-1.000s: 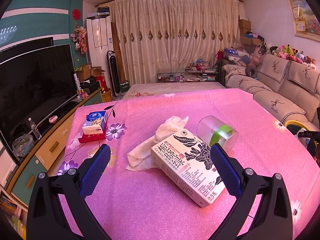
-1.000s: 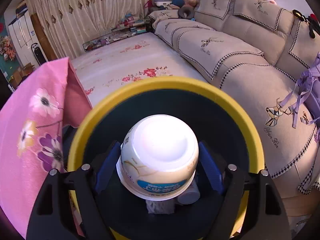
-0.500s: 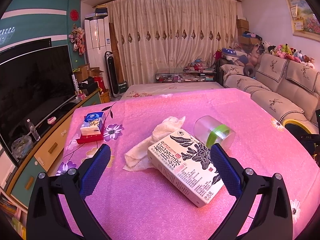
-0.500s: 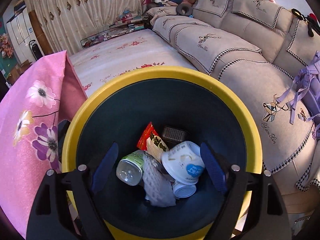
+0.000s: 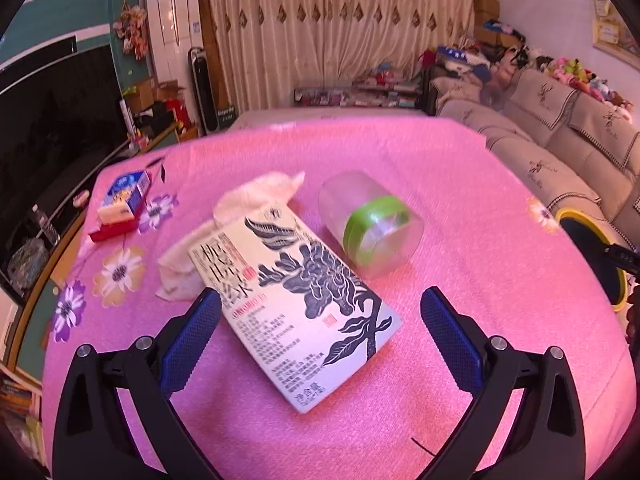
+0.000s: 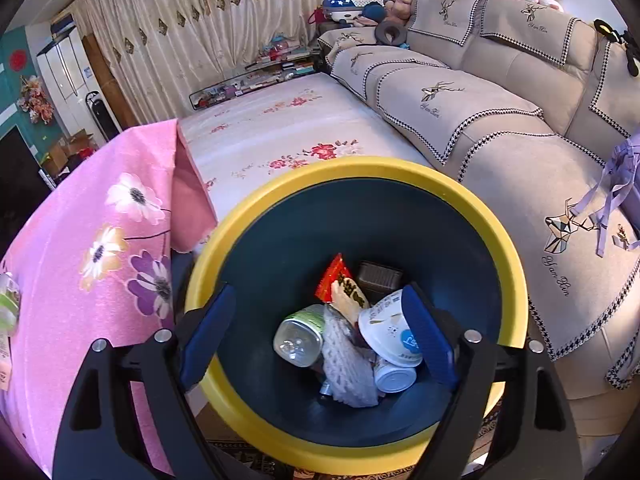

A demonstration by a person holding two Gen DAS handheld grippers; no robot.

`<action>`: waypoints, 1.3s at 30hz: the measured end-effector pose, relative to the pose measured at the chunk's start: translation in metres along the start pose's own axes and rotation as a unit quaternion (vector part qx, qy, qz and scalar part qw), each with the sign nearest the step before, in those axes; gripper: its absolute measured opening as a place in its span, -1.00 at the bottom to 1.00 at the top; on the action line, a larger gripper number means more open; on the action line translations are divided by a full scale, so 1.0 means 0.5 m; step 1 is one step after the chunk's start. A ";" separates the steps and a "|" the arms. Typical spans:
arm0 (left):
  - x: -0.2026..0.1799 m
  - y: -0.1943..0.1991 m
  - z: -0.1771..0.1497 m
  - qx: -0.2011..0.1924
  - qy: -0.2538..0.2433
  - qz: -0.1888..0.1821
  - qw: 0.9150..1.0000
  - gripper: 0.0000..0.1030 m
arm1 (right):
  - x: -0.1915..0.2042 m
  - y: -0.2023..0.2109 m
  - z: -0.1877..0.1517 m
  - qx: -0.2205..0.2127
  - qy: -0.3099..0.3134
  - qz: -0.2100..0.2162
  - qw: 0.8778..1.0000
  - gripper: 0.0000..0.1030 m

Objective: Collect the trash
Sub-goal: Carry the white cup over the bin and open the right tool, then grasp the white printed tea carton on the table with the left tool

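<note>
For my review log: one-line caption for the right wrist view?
Open right gripper hangs empty above the yellow-rimmed bin holding a white cup, bottle and wrappers.

Pink flowered tablecloth (image 5: 460, 184) covers the table, and on it lie a white printed box (image 5: 296, 304) partly over a crumpled white cloth (image 5: 256, 196), a toppled clear green-banded jar (image 5: 372, 224) just beside, and a blue carton (image 5: 128, 192) near the left edge

Bare pink tablecloth (image 5: 460, 184) past carton (image 5: 296, 304) (jar (image 5: 370, 224) and rag (image 5: 240, 216) crowding behind)
</note>
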State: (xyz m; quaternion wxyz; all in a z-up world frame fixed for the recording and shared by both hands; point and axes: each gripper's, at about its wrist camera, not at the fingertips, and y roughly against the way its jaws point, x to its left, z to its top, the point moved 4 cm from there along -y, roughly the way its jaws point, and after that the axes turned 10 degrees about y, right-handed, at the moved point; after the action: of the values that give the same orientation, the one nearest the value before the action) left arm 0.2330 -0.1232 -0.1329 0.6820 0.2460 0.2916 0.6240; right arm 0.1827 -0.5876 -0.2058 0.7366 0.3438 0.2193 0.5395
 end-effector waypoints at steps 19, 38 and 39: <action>0.112 0.019 -0.028 0.053 0.023 -0.010 0.998 0.91 | 0.016 0.005 0.003 -0.007 -0.002 0.025 1.000 0.57; 0.113 -0.051 0.018 0.109 0.077 0.006 0.991 0.91 | 0.029 0.007 0.012 -0.008 0.003 0.042 0.999 0.58; 0.112 -0.055 0.017 0.112 0.074 0.007 0.991 0.90 | 0.029 0.006 0.011 -0.007 0.003 0.043 0.999 0.58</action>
State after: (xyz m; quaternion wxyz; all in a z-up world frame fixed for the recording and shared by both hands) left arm 0.2613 -0.0700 -0.1515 0.6224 0.2757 0.4077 0.6086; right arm 0.1895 -0.5750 -0.1992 0.7147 0.3463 0.2027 0.5729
